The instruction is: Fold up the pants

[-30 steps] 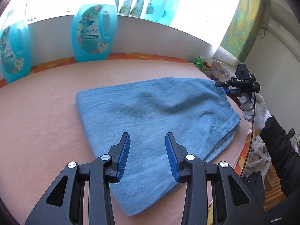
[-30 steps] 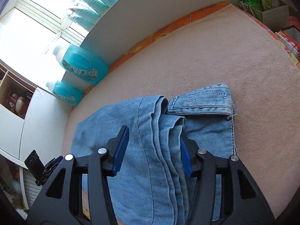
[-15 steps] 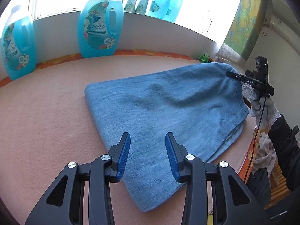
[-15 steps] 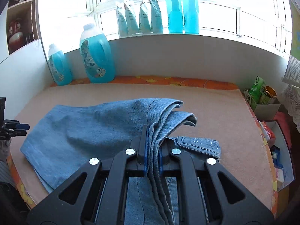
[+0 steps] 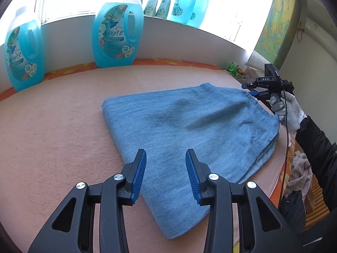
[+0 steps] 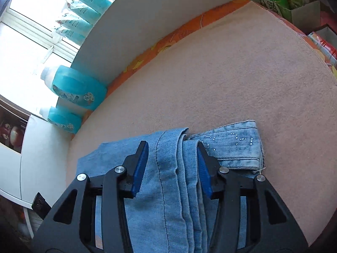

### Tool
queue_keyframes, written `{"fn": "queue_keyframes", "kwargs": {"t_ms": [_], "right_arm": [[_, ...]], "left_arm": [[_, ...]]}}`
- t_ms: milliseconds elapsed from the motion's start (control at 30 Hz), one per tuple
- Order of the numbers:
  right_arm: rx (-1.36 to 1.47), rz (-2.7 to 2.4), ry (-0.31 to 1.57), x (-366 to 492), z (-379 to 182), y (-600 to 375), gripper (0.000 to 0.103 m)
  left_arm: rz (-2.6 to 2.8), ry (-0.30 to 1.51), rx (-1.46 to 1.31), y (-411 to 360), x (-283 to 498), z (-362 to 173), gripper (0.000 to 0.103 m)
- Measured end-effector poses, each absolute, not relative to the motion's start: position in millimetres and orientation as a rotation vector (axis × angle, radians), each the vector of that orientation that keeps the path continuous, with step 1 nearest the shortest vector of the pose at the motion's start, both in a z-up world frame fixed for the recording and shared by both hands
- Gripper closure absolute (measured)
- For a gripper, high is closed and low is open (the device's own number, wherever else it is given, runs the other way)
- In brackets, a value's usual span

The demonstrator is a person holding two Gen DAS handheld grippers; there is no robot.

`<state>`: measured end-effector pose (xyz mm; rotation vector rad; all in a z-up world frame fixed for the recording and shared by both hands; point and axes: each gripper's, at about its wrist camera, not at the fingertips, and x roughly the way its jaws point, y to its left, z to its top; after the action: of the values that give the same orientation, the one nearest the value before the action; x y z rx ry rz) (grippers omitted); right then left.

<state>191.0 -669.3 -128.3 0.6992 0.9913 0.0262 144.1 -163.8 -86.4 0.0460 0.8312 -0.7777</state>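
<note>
On the pink blanket-covered table [image 5: 63, 116], the blue denim pants [image 5: 189, 126] lay folded into a flat, roughly triangular bundle, its near tip pointing toward the left gripper [image 5: 165, 169]. That gripper hovered above the near part of the denim with its blue-padded fingers [image 5: 139, 175] parted and nothing between them; the fabric showed through the gap, lying below it rather than clamped.

At the far right edge of the bundle, in the left wrist view, the right gripper [image 5: 249, 89] was held in a white-gloved hand [image 5: 284, 109] with a dark sleeve behind it. Its tips sat at the stitched hem of the pants. From the right wrist view, the right gripper [image 6: 172, 166] straddled a thick ridge of layered denim edges, its jaws having just been opening. The ridge lay between the blue pads, but the left pad stood clear of the cloth, so the fabric was released rather than squeezed. Just beyond the right finger, a paler waistband part with small studs [image 6: 233, 139] lay flat on the blanket.

Along the back of the table, two large turquoise detergent bottles [image 5: 118, 29] stood against the white window ledge, with more bottles and pouches on the sill [image 5: 168, 4] above. An orange patterned cloth [image 5: 168, 62] showed at the blanket's far edge.
</note>
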Motion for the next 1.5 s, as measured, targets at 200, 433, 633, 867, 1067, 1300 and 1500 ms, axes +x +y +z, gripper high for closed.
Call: {"fn": "queue_keyframes", "kwargs": {"t_ms": [200, 433, 633, 867, 1067, 1300, 1500], "right_arm": [[0.415, 0.006, 0.816, 170, -84, -630, 0.096], [0.352, -0.194, 0.879, 142, -97, -643, 0.089], [0.568, -0.169, 0.85, 91, -107, -658, 0.055], [0.65, -0.164, 0.841, 33, -119, -627, 0.05], [0.469, -0.227, 0.876, 23, -116, -589, 0.078], [0.362, -0.32, 0.814, 15, -86, -557, 0.085], [0.336, -0.111, 0.807, 15, -73, -481, 0.063]], "left_arm": [[-0.77, 0.835, 0.048, -162, 144, -90, 0.066], [-0.767, 0.831, 0.051, -159, 146, -89, 0.066], [-0.788, 0.794, 0.074, -152, 130, -77, 0.066], [-0.823, 0.811, 0.1, -140, 115, -82, 0.066], [-0.852, 0.854, 0.153, -138, 101, -99, 0.061], [-0.864, 0.853, 0.226, -138, 84, -109, 0.056], [-0.806, 0.833, 0.308, -149, 90, -118, 0.056]]}}
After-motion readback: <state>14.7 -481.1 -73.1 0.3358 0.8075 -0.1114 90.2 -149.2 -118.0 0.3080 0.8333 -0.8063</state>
